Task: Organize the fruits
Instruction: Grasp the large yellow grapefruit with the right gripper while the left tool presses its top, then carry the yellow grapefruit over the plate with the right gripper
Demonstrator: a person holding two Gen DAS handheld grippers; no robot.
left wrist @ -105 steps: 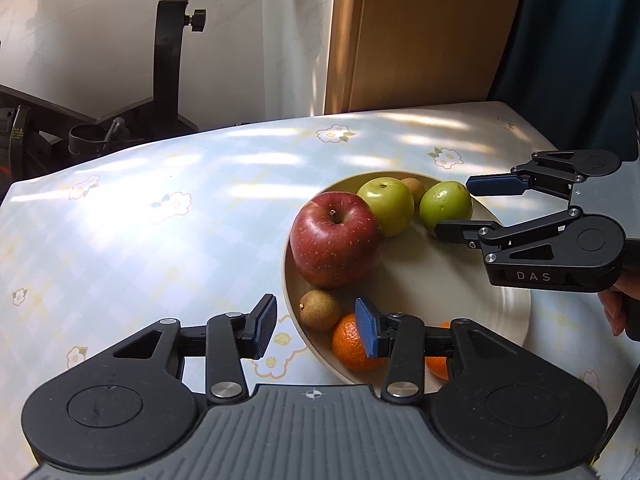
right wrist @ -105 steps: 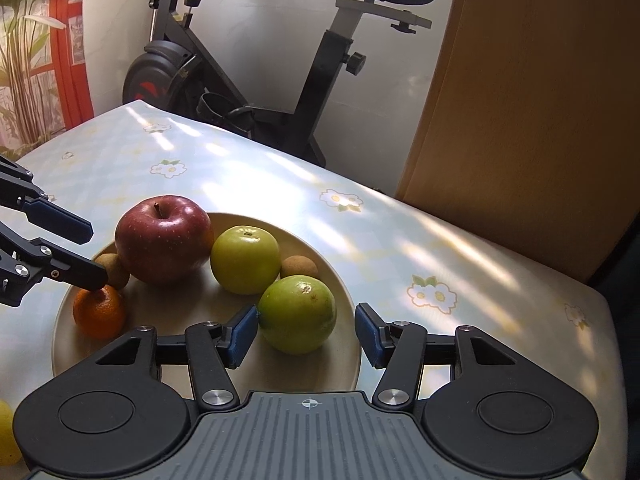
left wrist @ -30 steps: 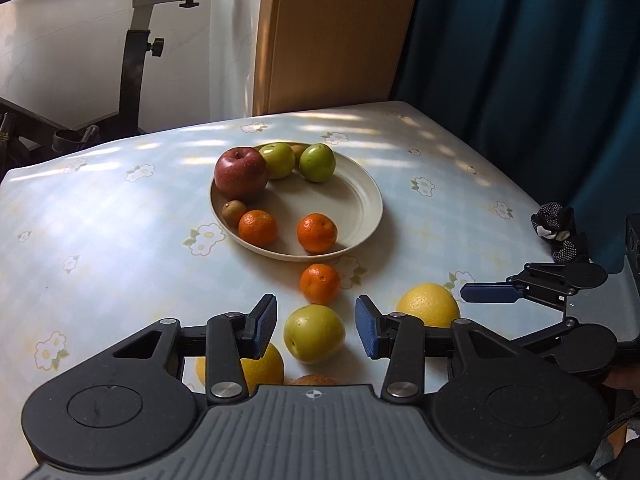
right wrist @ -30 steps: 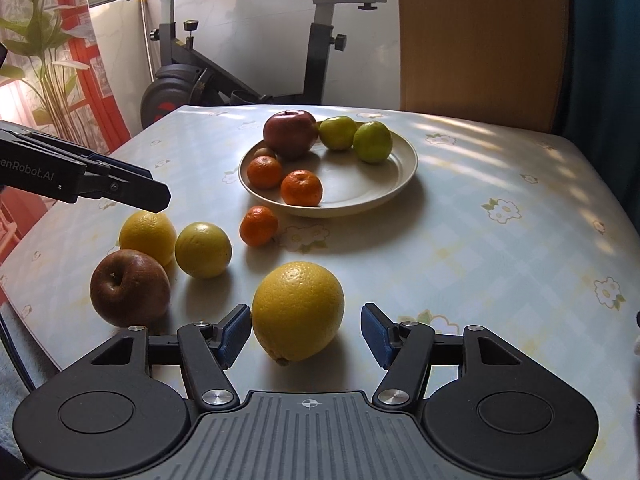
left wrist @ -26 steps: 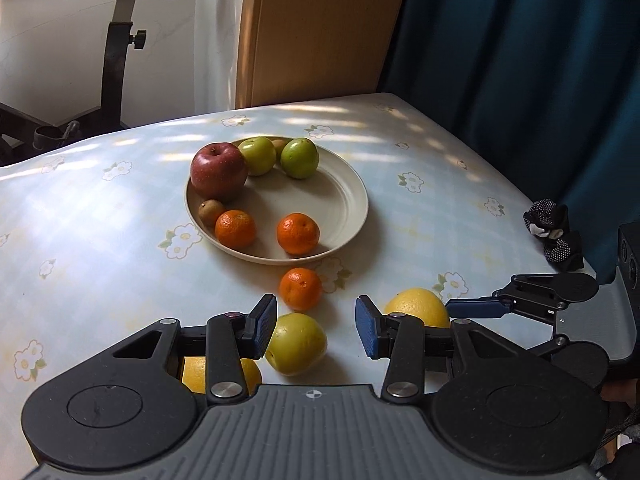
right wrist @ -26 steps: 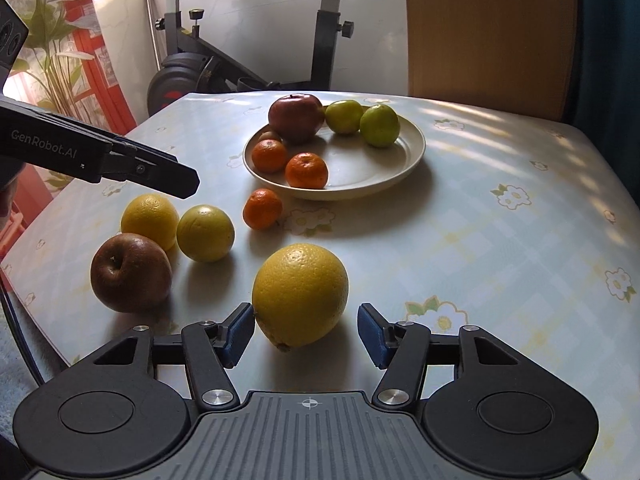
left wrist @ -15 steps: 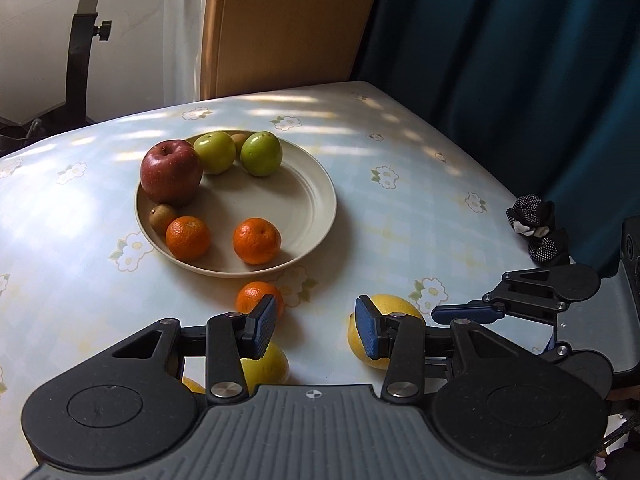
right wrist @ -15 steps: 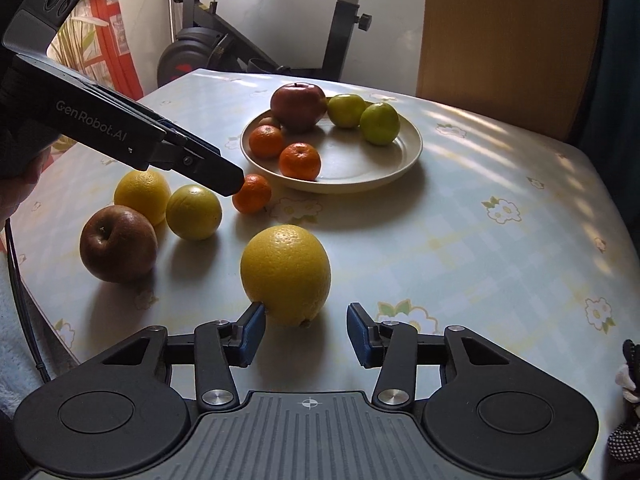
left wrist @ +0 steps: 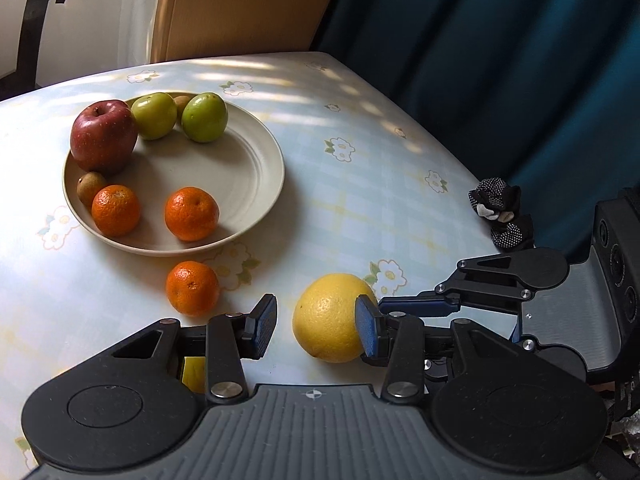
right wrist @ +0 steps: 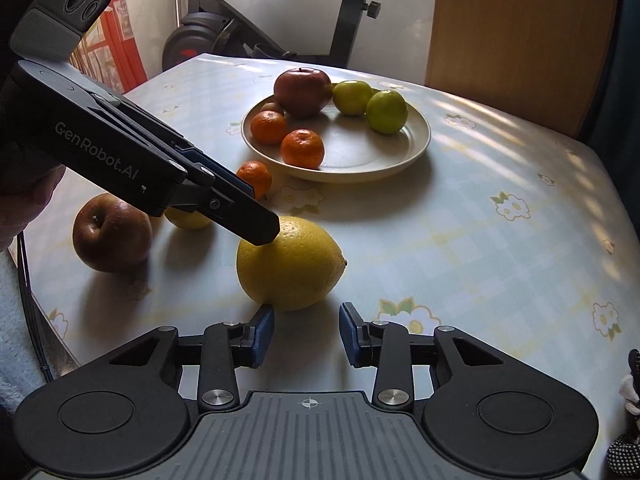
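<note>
The right hand-held gripper (right wrist: 307, 334) is closing (nothing gripped) behind the lemon (right wrist: 289, 263).

Our left tool (right wrist: 256, 224) is matte black, with blue pads (left wrist: 262, 326), silver screws, a ribbed grey housing and white "GenRobot.AI" lettering along its side. Our right tool (right wrist: 307, 334) matches it: black linkage arms, blue pads (right wrist: 264, 330), round black discs, grey ribbing.

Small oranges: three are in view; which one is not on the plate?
The small orange lying on the tablecloth, just outside the plate's near rim. The other two sit inside the plate.
</note>
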